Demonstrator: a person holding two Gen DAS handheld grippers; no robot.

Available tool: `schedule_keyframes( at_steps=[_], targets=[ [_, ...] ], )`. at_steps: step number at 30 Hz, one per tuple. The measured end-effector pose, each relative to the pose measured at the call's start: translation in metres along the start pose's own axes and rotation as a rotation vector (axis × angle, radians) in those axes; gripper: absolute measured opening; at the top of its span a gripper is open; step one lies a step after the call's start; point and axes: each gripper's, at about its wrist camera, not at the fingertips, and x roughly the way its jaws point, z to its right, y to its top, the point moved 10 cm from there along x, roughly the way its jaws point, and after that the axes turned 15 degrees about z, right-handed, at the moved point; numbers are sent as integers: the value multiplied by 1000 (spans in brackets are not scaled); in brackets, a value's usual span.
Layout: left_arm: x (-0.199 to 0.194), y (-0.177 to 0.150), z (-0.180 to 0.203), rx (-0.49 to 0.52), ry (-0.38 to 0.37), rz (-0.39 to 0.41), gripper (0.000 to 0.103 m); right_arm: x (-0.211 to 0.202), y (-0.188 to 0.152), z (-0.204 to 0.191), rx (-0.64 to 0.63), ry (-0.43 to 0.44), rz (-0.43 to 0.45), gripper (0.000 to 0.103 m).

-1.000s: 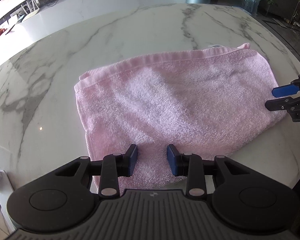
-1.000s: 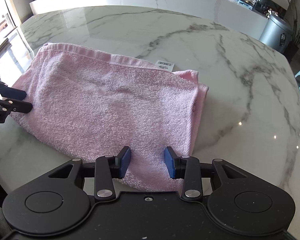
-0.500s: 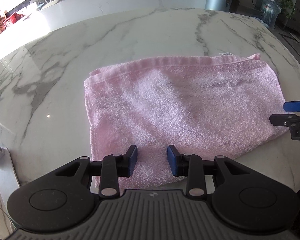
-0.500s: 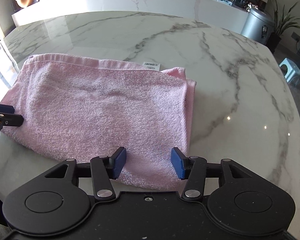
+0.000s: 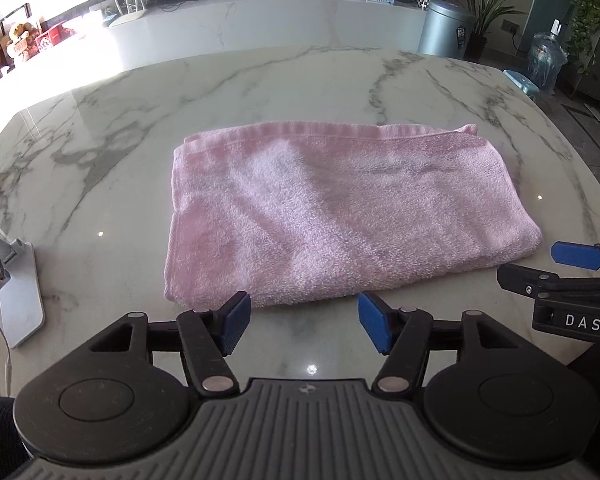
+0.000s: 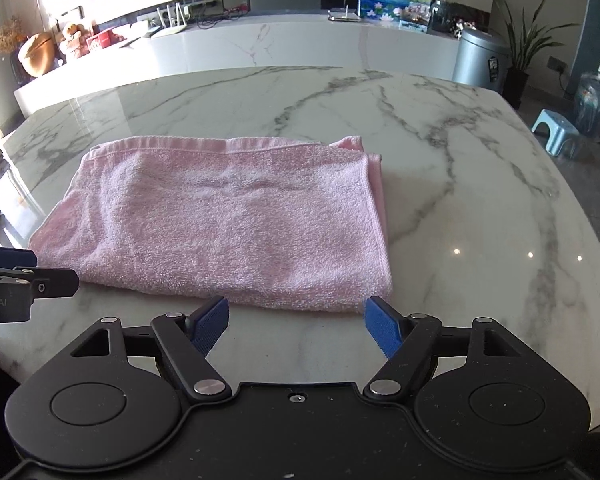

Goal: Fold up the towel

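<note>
towel (image 5: 340, 216): folded, flat, mid bench (image 5: 260, 88)
left tongs (image 5: 302, 322): opening, empty, at near edge
right tongs (image 6: 296, 326): opening, empty, beside them
stand (image 5: 20, 292): bench's left edge

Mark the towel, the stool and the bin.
towel (image 6: 228, 220), right wrist view, middle of top layer
stool (image 6: 556, 128), right wrist view, seat
bin (image 5: 446, 28), left wrist view, side wall

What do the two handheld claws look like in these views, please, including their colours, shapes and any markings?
Both are matte black. The left claw and right claw each have two angled linkage arms on silver pivots, round side discs and textured blue pads. The left body has a ribbed grey top. White lettering marks the sides: "DAS" on the right one, "bot.AI" on the left.
</note>
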Motion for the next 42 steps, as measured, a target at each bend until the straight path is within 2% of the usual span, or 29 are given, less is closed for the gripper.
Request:
schedule_keyframes(
  at_steps=[3,8,12,21,30,42],
  targets=[
    [3,-10,4,-22,-43,-18,60,-1,-9,-2,4,8,-13,73],
    [7,-11,0,-117,-87,-37,60,-4,-14,-4,-3,8,-6,73],
    [10,-5,-3,-71,-64,9,60,-4,-16,-3,7,6,-2,73],
    [11,-19,1,-6,-1,75,60,-3,-21,-7,-5,15,6,73],
    [11,-27,3,53,19,100,60,-2,-27,-14,-3,21,8,73],
    [20,-32,-2,28,15,108,60,6,-32,-16,-14,1,-3,73]
  ],
)
